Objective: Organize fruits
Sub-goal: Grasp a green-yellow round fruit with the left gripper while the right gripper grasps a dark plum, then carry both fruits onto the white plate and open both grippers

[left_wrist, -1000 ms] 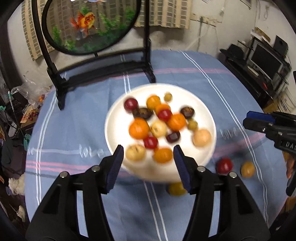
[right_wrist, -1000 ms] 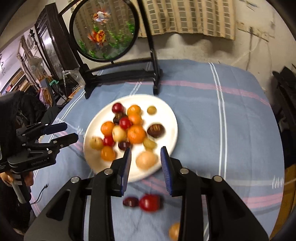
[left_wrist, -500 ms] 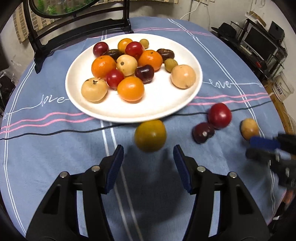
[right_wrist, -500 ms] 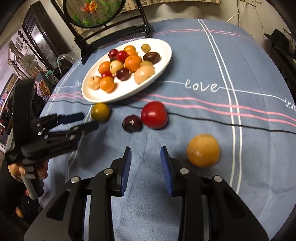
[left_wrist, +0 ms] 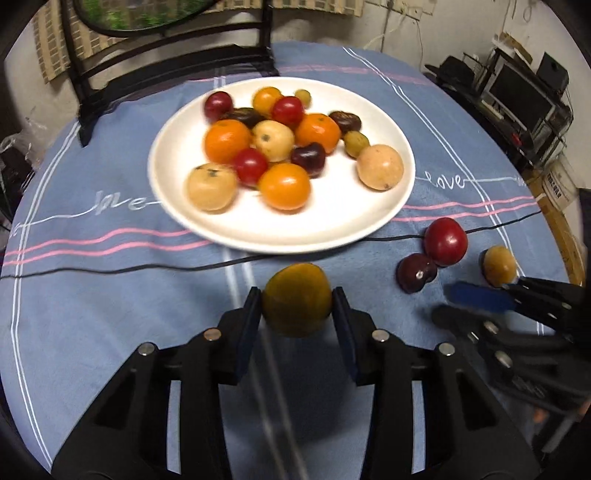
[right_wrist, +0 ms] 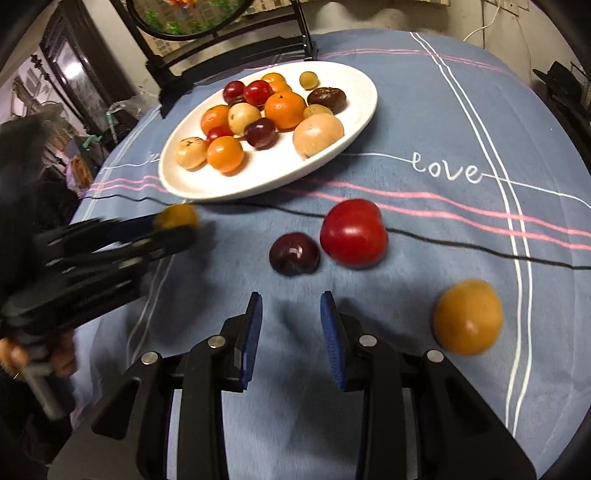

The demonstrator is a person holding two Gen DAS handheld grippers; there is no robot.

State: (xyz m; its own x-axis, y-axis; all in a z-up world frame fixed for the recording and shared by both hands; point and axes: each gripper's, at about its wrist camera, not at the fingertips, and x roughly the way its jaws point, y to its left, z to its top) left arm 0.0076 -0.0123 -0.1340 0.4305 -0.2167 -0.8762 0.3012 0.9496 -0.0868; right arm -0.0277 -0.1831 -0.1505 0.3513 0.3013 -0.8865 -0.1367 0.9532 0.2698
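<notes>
A white plate [left_wrist: 332,225] [right_wrist: 354,110] with several fruits stands on the blue tablecloth. My left gripper [left_wrist: 297,306] is shut on a yellow-green fruit [left_wrist: 297,304], just in front of the plate; it also shows in the right wrist view [right_wrist: 175,218]. My right gripper [right_wrist: 291,314] is open and empty, low over the cloth. Just beyond it lie a dark purple fruit [right_wrist: 294,254] [left_wrist: 416,273] and a red fruit [right_wrist: 353,232] [left_wrist: 445,242], touching. An orange-yellow fruit [right_wrist: 467,316] [left_wrist: 499,266] lies to its right.
A black stand with a round fish picture [right_wrist: 192,18] stands behind the plate at the table's far edge. A thin black cord [left_wrist: 110,269] runs across the cloth in front of the plate. Shelves and electronics [left_wrist: 517,85] sit beyond the table's right side.
My left gripper has closed in on the yellow-green fruit and shut on it. My right gripper has moved closer to the dark purple and red fruits.
</notes>
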